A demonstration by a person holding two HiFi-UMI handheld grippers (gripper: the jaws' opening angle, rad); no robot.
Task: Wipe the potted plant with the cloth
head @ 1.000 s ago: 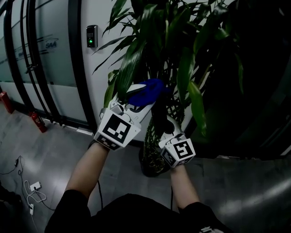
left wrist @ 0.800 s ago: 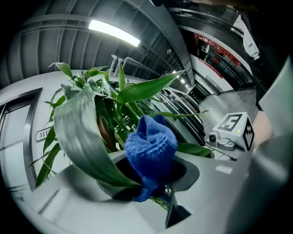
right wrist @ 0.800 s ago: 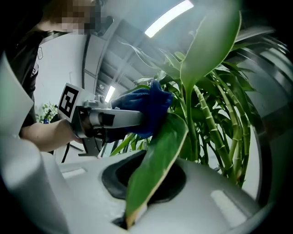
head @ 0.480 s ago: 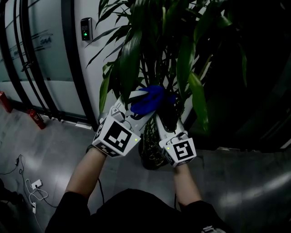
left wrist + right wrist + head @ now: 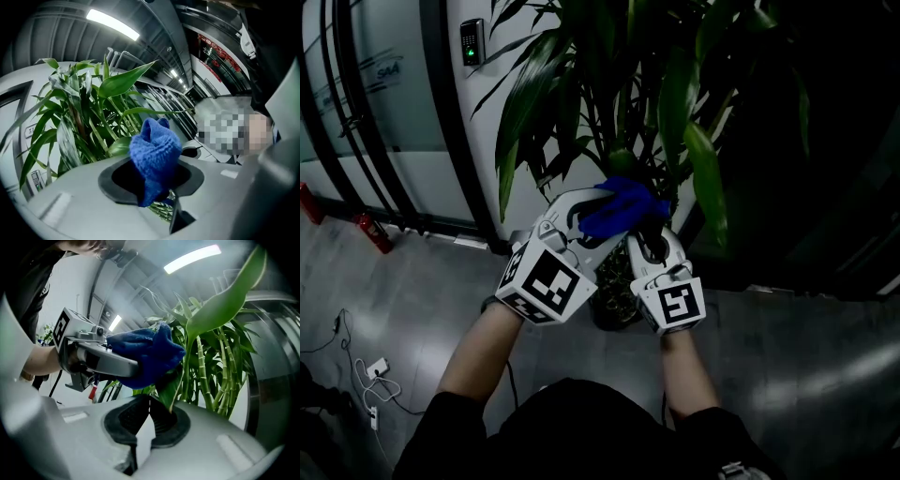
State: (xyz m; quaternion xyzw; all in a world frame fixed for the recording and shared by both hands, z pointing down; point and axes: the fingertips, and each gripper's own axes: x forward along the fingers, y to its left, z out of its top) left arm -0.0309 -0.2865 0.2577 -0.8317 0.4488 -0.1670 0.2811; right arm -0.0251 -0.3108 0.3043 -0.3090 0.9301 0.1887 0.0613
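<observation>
Right gripper view: at lower centre, the right gripper point(image 5: 150, 417) pinches a leaf point(image 5: 213, 308), apparently steadying it for the left gripper point(image 5: 152, 182), clamped on the blue cloth point(image 5: 150, 355).

Nubbly blue cloth point(image 5: 154, 150); glossy green leaf point(image 5: 225, 301)

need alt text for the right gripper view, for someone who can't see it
The right hand-held gripper pinches a green leaf of the potted plant, while the left hand-held gripper holds a blue cloth against it from the left.
</observation>
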